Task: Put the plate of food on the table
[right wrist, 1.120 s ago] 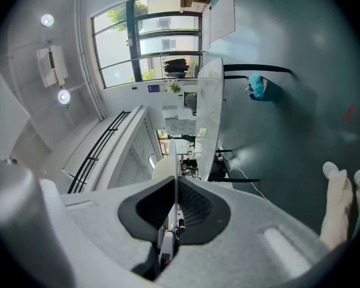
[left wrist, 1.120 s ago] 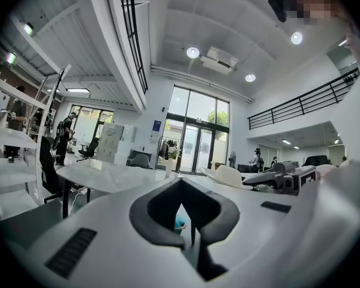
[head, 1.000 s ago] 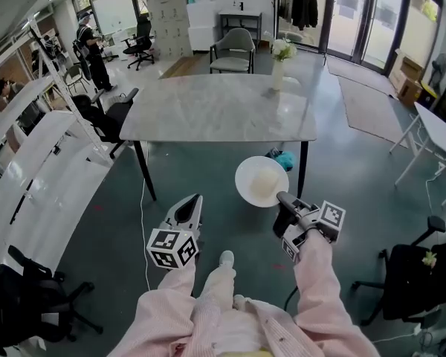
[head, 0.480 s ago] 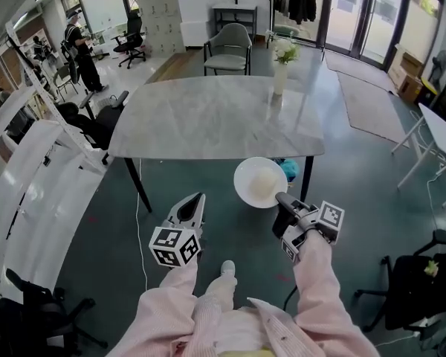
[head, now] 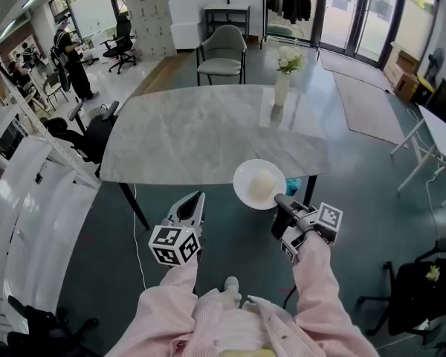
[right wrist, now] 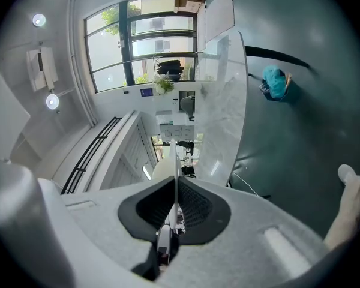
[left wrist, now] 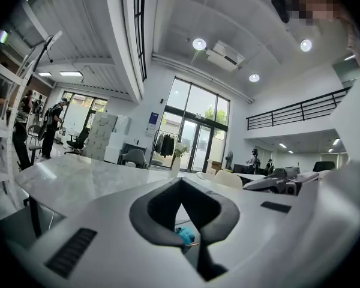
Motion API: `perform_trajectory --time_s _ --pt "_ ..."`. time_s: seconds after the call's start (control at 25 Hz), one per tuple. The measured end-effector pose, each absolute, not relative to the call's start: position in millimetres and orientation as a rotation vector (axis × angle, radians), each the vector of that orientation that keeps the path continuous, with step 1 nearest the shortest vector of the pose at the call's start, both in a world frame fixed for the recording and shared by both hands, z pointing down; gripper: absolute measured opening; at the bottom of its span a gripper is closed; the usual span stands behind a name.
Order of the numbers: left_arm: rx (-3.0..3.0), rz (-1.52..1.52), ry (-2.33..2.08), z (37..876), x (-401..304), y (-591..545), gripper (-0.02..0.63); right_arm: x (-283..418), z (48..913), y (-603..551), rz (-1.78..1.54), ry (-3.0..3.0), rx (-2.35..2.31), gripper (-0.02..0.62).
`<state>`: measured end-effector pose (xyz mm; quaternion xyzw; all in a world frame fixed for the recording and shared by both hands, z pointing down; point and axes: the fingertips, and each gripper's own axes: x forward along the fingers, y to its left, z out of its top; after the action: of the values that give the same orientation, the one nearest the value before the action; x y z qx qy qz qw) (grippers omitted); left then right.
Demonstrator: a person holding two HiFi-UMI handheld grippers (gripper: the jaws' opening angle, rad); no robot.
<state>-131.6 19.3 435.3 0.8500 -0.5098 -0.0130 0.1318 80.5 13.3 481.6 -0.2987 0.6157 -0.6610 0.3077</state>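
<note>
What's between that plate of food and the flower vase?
Nothing: the head view shows only bare marble tabletop between the plate of food, pinched in the right claw, and the flower vase.

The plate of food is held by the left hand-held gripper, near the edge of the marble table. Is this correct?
No. The right hand-held gripper holds the plate of food, near the edge of the marble table; the head view shows it.

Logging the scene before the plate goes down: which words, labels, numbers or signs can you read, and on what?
No text is readable.
Blue sign in the background: too small to read.
Marker cubes on the left gripper and right gripper: square patterns only, no letters.
Plate: white, no print seen.
</note>
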Motion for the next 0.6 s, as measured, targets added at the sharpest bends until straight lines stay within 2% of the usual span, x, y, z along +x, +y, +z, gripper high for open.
perform_trajectory --time_s 0.6 --pt "2.459 -0.021 -1.411 452.4 -129.8 -69.0 -0.003 79.9 502.6 -70.3 -1.757 1.573 -0.851 0.020"
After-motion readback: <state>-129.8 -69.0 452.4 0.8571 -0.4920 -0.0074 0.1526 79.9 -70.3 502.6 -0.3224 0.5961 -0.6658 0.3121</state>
